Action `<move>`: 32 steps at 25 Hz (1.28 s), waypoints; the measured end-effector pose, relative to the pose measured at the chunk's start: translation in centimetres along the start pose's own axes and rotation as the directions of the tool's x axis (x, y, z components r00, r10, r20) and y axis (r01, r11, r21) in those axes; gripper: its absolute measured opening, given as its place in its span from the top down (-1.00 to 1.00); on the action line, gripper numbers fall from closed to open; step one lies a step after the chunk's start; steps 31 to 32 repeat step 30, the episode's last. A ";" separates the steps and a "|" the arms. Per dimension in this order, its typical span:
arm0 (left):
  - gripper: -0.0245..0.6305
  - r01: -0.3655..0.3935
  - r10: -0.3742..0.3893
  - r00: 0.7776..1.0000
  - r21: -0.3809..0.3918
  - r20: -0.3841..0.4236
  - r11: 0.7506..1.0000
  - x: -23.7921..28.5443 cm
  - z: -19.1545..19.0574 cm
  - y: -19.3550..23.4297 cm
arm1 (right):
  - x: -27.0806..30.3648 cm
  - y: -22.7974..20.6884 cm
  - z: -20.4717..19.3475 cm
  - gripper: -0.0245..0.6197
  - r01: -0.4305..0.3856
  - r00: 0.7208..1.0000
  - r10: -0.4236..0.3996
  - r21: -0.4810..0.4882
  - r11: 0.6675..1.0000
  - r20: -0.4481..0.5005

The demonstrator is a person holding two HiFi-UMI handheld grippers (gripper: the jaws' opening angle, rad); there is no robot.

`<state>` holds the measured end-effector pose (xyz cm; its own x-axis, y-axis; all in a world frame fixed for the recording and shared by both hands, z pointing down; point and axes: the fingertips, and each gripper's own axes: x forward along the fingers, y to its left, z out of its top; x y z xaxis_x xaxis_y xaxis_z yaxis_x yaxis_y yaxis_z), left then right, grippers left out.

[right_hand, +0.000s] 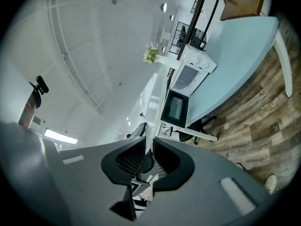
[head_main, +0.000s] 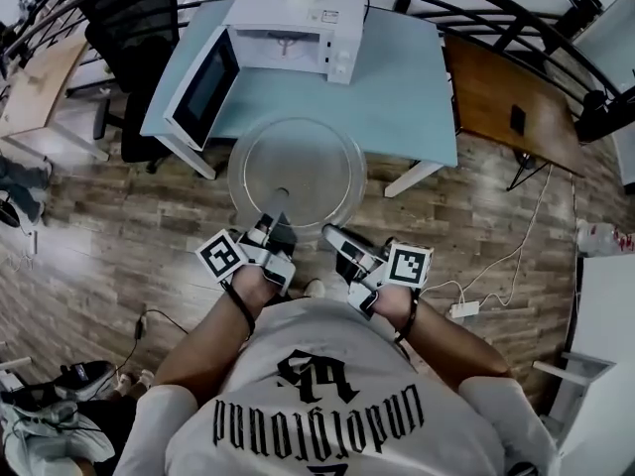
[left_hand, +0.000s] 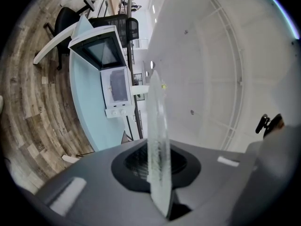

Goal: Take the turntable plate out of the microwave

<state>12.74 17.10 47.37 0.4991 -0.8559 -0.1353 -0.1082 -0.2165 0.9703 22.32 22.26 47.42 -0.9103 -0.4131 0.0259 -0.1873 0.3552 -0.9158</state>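
The clear glass turntable plate [head_main: 298,167] hangs level over the wooden floor, in front of the pale blue table [head_main: 397,97] and outside the white microwave [head_main: 288,38]. My left gripper [head_main: 276,204] is shut on the plate's near rim. In the left gripper view the plate [left_hand: 157,140] stands edge-on between the pads of that gripper [left_hand: 157,173]. My right gripper [head_main: 330,232] grips the rim just to the right; in its own view the gripper [right_hand: 149,161] has a thin pale strip of plate [right_hand: 151,126] pinched between its pads. The microwave door [head_main: 203,87] stands swung open.
A black office chair [head_main: 134,28] stands left of the table and a brown wooden desk [head_main: 506,97] to its right. A white power strip [head_main: 461,310] with a cable lies on the floor at right. A dark railing runs along the back.
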 end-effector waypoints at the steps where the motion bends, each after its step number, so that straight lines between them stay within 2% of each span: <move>1: 0.70 0.002 -0.002 1.000 0.000 -0.007 1.000 -0.1 -0.3 -0.3 | -0.4 0.2 -0.1 0.77 0.003 1.000 -0.003 -0.003 1.000 0.002; 9: 0.70 0.030 -0.031 0.999 -0.018 -0.025 0.999 -0.2 -1.5 -1.6 | -1.7 1.4 -0.5 0.77 -0.003 1.000 0.003 -0.020 1.000 0.006; 32: 0.70 0.037 -0.037 0.999 -0.012 -0.016 0.999 -0.9 1.6 -2.1 | 1.3 2.4 -0.6 0.77 -0.004 1.000 0.004 -0.028 1.000 0.001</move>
